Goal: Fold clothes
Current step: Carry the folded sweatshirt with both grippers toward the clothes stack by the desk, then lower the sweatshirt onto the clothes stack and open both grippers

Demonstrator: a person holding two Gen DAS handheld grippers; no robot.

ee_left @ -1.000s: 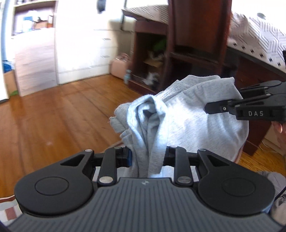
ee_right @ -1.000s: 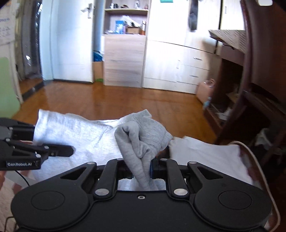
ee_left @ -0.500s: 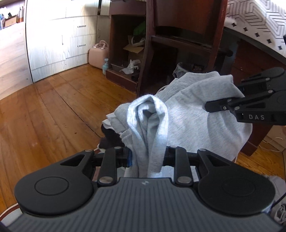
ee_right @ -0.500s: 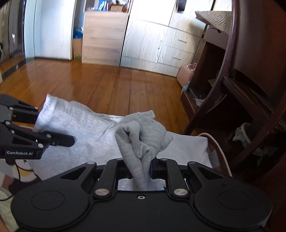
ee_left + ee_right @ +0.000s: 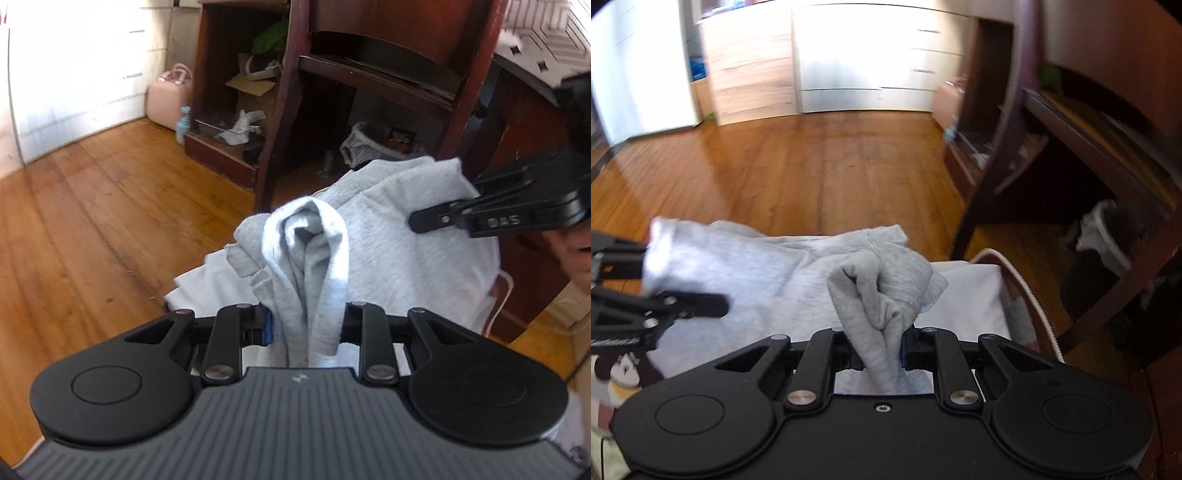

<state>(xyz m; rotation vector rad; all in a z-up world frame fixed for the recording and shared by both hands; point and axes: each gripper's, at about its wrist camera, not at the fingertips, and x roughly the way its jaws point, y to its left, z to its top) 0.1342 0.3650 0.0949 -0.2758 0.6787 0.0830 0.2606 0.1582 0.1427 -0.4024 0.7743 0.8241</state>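
The left claw (image 5: 304, 325) is clamped on a bunched handful of a light grey, soft knit garment (image 5: 399, 251), the gathered cloth rising in a thick upright roll between its two fingers. The right claw (image 5: 881, 350) grips another bunched corner of the same garment in the same way, pinched tight with a knot of fabric standing above the fingers. Each claw shows in the other's view: the right one comes in from the right edge of the left wrist view, against the far edge of the grey cloth, and the left one enters from the left edge of the right wrist view, at the opposite end. So the garment hangs as a slack span between the two claws, its long axis running from one to the other, sagging toward a white sheet-like surface (image 5: 967, 295) just beneath it. Neither hand is nearer; both already hold it, one at each end. Both claws point forward and somewhat downward, roughly level with each other, toward the dark wooden shelving unit (image 5: 332, 92) that stands beyond the garment on the orange-brown plank floor (image 5: 74, 221). A white cord (image 5: 1019, 280) curves along the white surface on the shelving side. Both views are blurred. Whether this span is about to be laid flat or doubled over cannot be settled here; I judge either would turn on keeping the two ends level and the cloth taut.
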